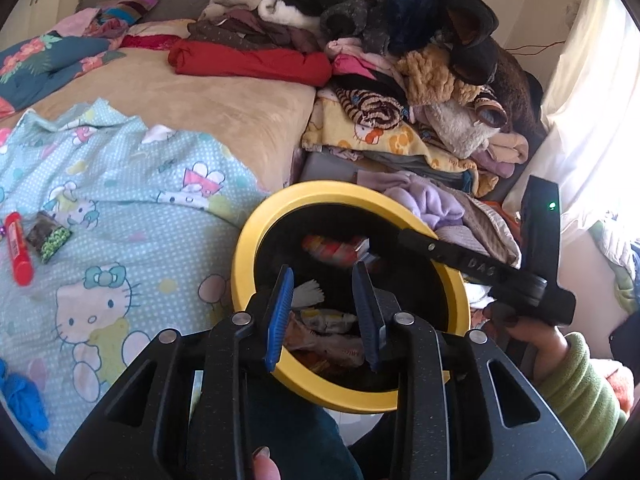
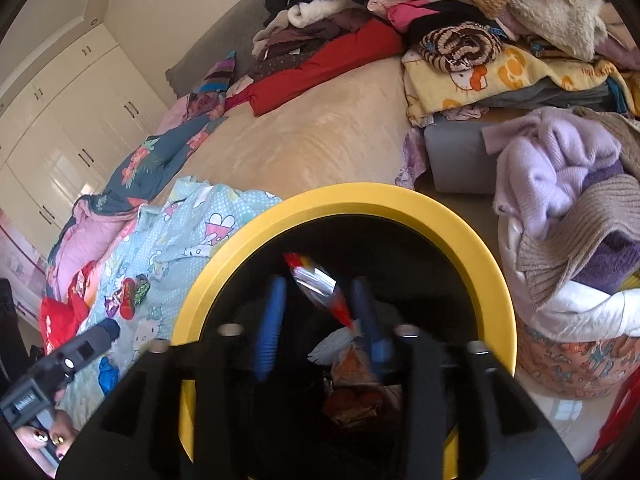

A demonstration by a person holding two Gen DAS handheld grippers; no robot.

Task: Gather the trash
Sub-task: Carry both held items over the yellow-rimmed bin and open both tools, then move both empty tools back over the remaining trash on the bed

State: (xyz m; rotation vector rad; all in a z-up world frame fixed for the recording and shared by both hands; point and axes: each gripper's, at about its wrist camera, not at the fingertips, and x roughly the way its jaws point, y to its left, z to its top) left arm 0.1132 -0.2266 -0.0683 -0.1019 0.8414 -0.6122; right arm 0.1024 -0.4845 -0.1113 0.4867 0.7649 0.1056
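Observation:
A black bin with a yellow rim (image 1: 246, 248) (image 2: 472, 240) stands against the bed, with crumpled wrappers (image 1: 328, 320) lying inside. My left gripper (image 1: 322, 304) hovers over the bin's near rim, its blue pads a little apart with nothing between them. My right gripper (image 2: 320, 312) is over the bin's mouth with its jaws apart. A blurred red-and-clear wrapper (image 2: 316, 284) (image 1: 332, 250) hangs loose between them, not pinched. On the Hello Kitty sheet lie a red tube packet (image 1: 18, 248) and a dark green packet (image 1: 48, 238).
More small packets (image 2: 127, 298) and a red bag (image 2: 60, 320) lie on the sheet, with a blue item (image 1: 24, 404) near the bed edge. Piled clothes (image 1: 380, 40) fill the far side. A basket of knitwear (image 2: 560, 208) stands right of the bin.

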